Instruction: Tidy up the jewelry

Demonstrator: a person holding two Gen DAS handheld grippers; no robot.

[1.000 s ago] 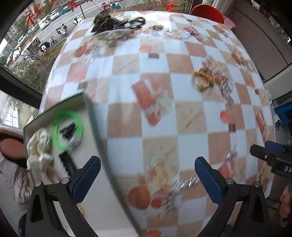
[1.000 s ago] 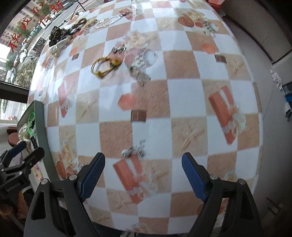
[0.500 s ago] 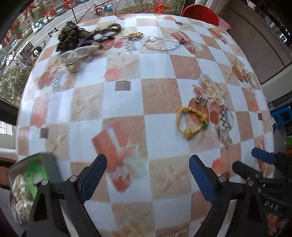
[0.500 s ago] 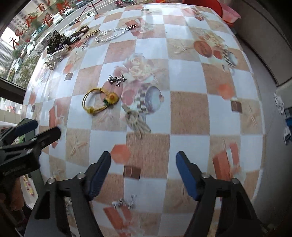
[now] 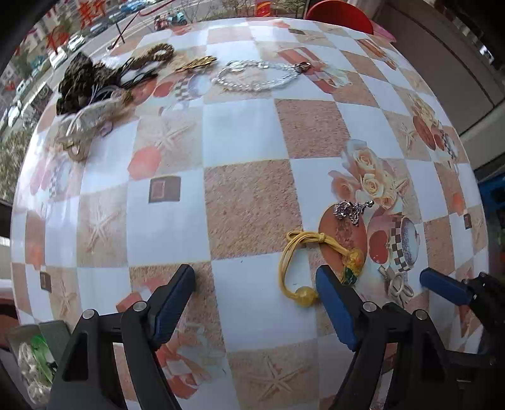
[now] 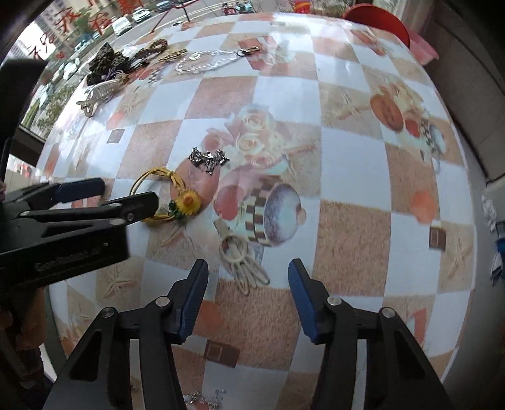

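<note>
Left wrist view: left gripper (image 5: 255, 291) spread and closing, nothing between the pads, only checkered tablecloth (image 5: 249, 132). Yellow cord bracelet (image 5: 311, 268) lower right, touching the right-hand blue pad. One silver brooch (image 5: 353, 210) just above it, one clear bead chain (image 5: 255, 75) up top, tangled dark pile (image 5: 94, 85) upper left.

Right wrist view: right gripper (image 6: 247, 299) half spread, closing too, empty; one cream hair clip (image 6: 241, 257) just above the gap. Street outside the window (image 6: 94, 25) upper left.
</note>
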